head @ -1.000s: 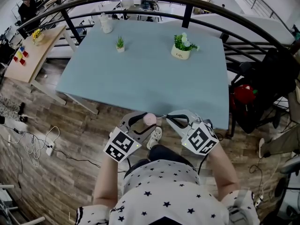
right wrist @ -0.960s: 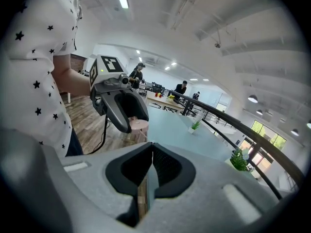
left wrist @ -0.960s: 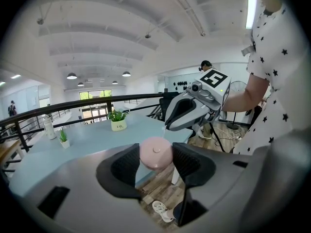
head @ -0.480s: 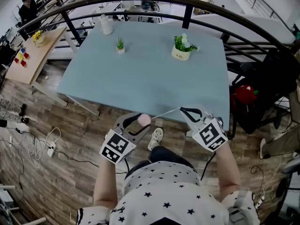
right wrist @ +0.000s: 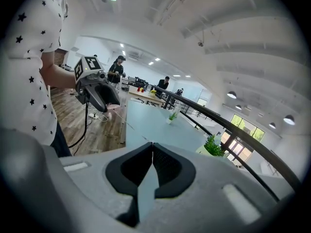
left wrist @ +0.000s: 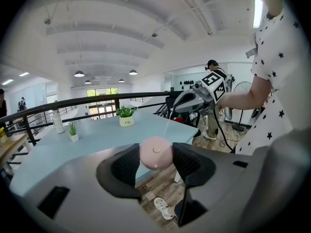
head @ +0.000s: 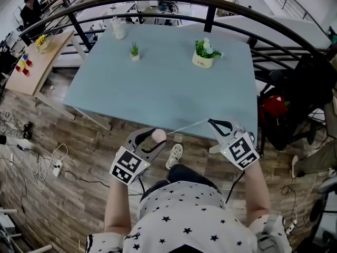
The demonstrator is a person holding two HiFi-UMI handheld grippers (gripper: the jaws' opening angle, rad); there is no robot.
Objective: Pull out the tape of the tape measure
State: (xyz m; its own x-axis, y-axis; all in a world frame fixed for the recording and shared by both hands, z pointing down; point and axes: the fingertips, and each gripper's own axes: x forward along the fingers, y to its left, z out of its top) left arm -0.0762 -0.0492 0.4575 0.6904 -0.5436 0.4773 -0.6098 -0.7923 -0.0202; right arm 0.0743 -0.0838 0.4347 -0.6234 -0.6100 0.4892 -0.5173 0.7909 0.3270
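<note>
Head view, lower centre: your left gripper (head: 156,137) clamps the probably light, slick tape measure (head: 159,135); your right gripper (head: 211,122) pinches the end of its thin, springy tape (head: 184,127).

no text is readable; the white pot's (head: 202,60) print is too small.

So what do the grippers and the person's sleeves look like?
The left gripper and right gripper are grey with black pads, each bearing a cube of black-and-white square markers. A black cable hangs from each. The person wears a white short-sleeved shirt with black stars.
</note>
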